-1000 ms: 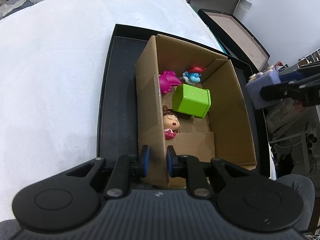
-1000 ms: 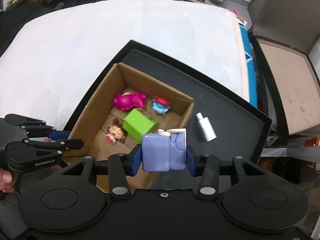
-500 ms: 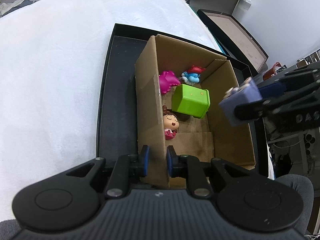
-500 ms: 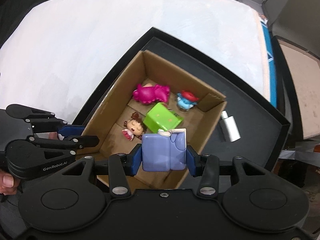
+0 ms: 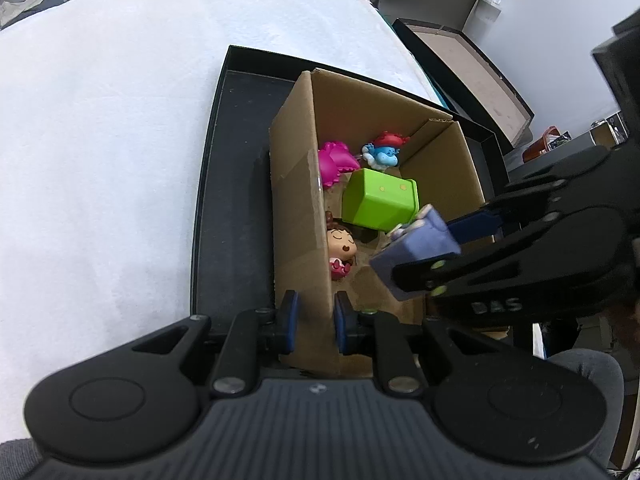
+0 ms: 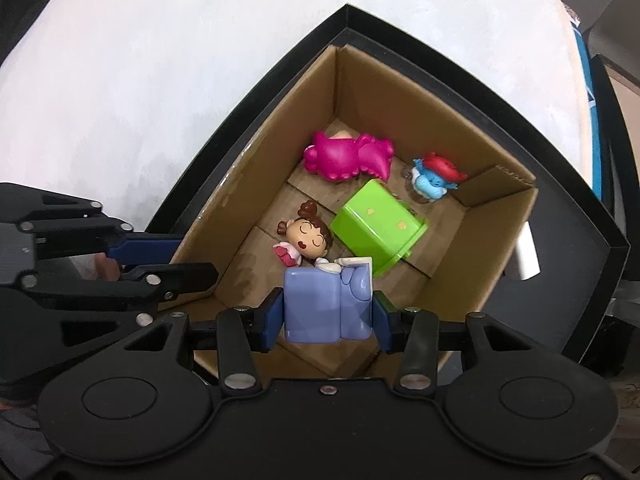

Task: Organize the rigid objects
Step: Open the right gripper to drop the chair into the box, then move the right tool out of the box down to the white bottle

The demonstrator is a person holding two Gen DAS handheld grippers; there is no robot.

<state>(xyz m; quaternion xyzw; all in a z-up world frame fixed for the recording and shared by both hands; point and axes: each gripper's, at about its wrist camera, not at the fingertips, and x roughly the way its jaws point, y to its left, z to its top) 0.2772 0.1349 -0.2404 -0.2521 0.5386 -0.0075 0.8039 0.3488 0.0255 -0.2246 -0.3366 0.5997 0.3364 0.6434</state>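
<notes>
An open cardboard box stands in a black tray. Inside lie a green cube, a pink toy, a blue figure with a red hat and a brown-haired doll. My left gripper is shut on the box's near left wall. My right gripper is shut on a lilac block toy, held over the near end of the box.
The tray lies on a white cloth-covered table. A small white bottle lies in the tray right of the box. Another dark tray sits off the table's far right edge. Clutter lies beyond the table's far edge.
My right gripper has carried the lilac block from right of the box to over its inside and lower. My left gripper has stayed clamped on the box wall.
</notes>
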